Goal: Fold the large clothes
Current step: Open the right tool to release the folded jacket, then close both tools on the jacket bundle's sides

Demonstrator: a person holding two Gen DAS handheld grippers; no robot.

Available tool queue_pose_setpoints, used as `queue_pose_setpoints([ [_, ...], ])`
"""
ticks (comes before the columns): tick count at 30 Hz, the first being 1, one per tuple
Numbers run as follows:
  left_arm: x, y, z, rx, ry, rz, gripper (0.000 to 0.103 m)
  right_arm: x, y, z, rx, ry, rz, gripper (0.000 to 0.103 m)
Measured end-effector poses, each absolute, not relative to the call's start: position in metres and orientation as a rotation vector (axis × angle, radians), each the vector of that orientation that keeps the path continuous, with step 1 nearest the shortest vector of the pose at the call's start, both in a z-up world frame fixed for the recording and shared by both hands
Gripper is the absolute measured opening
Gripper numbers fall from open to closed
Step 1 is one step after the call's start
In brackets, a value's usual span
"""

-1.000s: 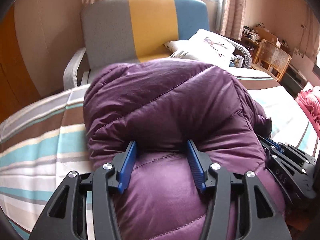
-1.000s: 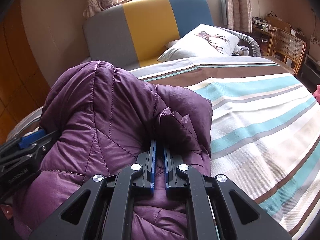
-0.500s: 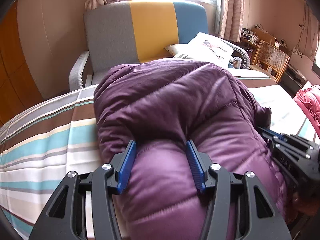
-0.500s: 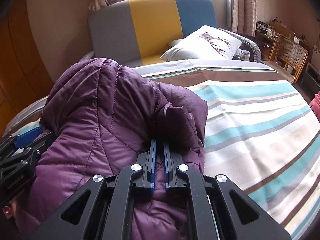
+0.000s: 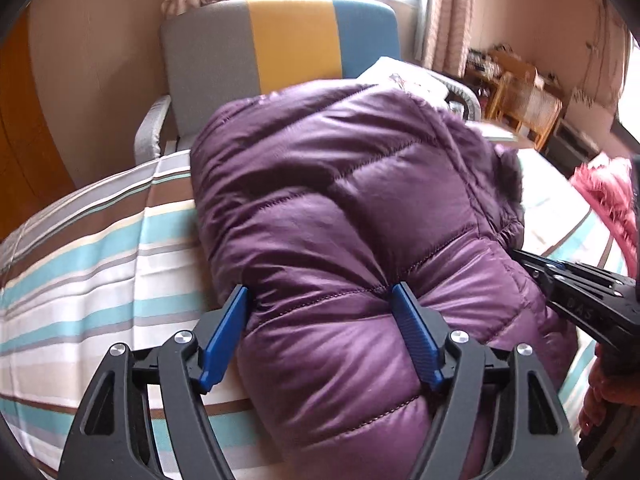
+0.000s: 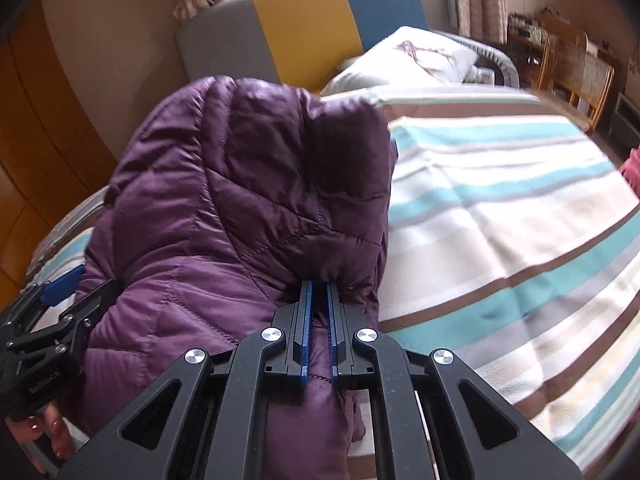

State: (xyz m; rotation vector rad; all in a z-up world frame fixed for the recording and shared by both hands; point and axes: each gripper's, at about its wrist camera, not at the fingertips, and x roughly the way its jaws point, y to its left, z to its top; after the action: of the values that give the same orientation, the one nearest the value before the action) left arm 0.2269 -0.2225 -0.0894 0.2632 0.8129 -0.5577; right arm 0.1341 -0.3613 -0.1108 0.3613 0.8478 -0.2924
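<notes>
Left wrist view: a puffy purple down jacket [image 5: 352, 216] lies bundled on a striped bed [image 5: 100, 272]. The left claw [image 5: 320, 304] has just been spreading its jaws; a thick fold of the jacket still fills the gap, and both blue pads touch it. The bundle's long axis runs from the claw toward the grey, yellow and blue headboard [image 5: 288, 44]. The right claw [image 5: 580, 300] reaches the jacket's right edge.

Right wrist view: the right claw [image 6: 319, 296] is pressed together, pinching a thin fold at the jacket's [image 6: 240, 200] near edge. The jacket rises from the claw toward the headboard [image 6: 304, 24], the bed's [image 6: 500, 220] stripes beside it.
</notes>
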Motion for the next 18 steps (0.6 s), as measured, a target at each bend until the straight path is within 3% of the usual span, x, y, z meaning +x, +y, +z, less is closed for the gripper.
queue_pose_setpoints([
  [6, 0.231, -0.226, -0.097, 0.269, 0.837, -0.557, 0.073, 0.139, -0.362, -0.113, 0.339, 0.856, -0.302, 0.005],
  [9, 0.229, -0.214, -0.09, 0.232, 0.854, -0.55, 0.079, 0.132, -0.368, -0.101, 0.392, 0.839, -0.286, 0.01],
  [10, 0.229, -0.211, -0.089, 0.213, 0.863, -0.547, 0.083, 0.13, -0.37, -0.098, 0.404, 0.833, -0.285, 0.016],
  [13, 0.228, -0.196, -0.086, 0.143, 0.883, -0.521, 0.092, 0.114, -0.374, -0.09, 0.431, 0.808, -0.313, 0.059],
  [18, 0.227, -0.176, -0.087, 0.06, 0.907, -0.533, 0.094, 0.1, -0.381, -0.089, 0.503, 0.796, -0.276, 0.06],
])
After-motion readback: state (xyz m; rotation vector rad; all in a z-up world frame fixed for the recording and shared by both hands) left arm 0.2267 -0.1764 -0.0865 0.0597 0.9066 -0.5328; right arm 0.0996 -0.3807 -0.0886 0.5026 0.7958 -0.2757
